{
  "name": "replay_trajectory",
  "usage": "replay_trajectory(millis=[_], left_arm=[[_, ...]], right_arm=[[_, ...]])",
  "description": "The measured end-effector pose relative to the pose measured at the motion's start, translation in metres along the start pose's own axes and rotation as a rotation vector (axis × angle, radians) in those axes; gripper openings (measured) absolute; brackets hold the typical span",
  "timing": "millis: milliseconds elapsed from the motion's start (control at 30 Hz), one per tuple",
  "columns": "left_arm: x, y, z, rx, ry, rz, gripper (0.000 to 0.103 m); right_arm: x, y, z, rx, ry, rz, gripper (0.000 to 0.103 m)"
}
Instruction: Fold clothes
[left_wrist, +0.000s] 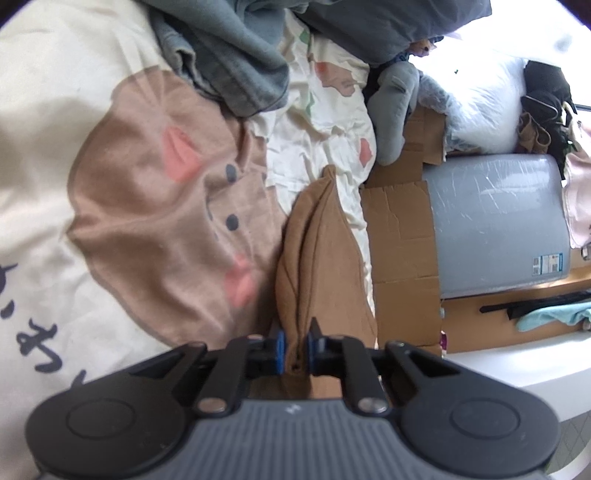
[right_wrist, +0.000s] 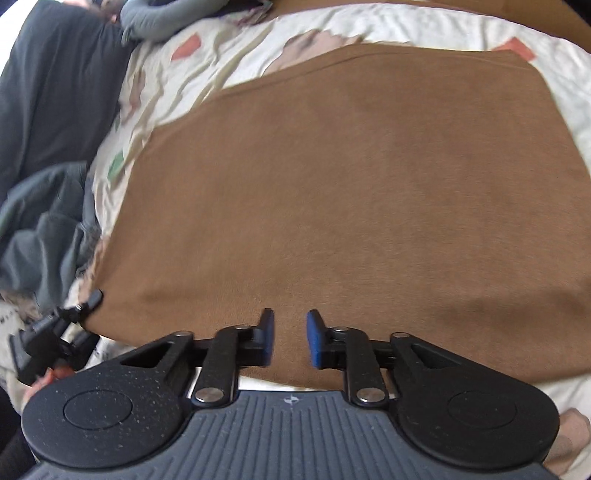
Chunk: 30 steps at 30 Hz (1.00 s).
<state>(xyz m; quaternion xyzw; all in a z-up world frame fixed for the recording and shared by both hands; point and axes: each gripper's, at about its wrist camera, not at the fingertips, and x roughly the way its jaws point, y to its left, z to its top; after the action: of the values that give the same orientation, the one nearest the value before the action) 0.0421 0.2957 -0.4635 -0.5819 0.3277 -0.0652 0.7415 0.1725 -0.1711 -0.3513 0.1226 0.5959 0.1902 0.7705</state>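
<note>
One brown garment (right_wrist: 332, 206), lying flat on the bed (right_wrist: 406, 26): we are pinching its corner in the left gripper (left_wrist: 295, 349), fingers clamped; right gripper (right_wrist: 290, 339) fingers are hovering apart above the near hem. We are advising matched corners before lifting.

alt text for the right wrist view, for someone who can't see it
The right claw hangs open just above the near edge of a brown garment spread flat on a patterned sheet. At far left the left claw pinches the garment's corner, with dark grey clothes heaped behind it.
</note>
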Motion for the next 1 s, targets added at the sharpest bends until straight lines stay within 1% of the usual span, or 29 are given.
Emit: replay_trajectory(millis=[133,200,300,400,533,733,867,933,1000], left_arm=[[0.0,-0.011,0.001,0.019,-0.003,0.027,0.011],[-0.001,-0.015,0.001,0.018,-0.004,0.024,0.011],[-0.001,-0.021,0.003,0.025,-0.002,0.031,0.011],[-0.002,-0.024,0.004,0.028,-0.003,0.031,0.011],[-0.001,-0.024,0.003,0.025,-0.004,0.039,0.011],[-0.002,-0.019,0.005,0.019,0.003,0.064,0.011],[-0.001,-0.018,0.008,0.021,0.009,0.073,0.011],[-0.001,-0.016,0.009,0.015,0.013,0.079,0.011],[0.001,-0.011,0.009,0.008,0.014,0.085,0.011]], right_arm=[[0.017,0.014,0.0,-0.074,0.022,-0.02,0.009],[0.027,0.02,0.0,-0.094,0.035,-0.04,0.009],[0.038,0.025,-0.007,-0.121,0.027,-0.061,0.007],[0.04,0.025,-0.015,-0.123,0.036,-0.035,0.005],[0.038,0.024,-0.027,-0.142,0.061,-0.033,0.005],[0.034,0.03,-0.03,-0.166,0.082,-0.026,0.005],[0.03,0.033,-0.027,-0.187,0.049,-0.032,0.005],[0.034,0.034,-0.02,-0.202,0.032,-0.071,0.005],[0.038,0.031,-0.012,-0.207,0.007,-0.089,0.006]])
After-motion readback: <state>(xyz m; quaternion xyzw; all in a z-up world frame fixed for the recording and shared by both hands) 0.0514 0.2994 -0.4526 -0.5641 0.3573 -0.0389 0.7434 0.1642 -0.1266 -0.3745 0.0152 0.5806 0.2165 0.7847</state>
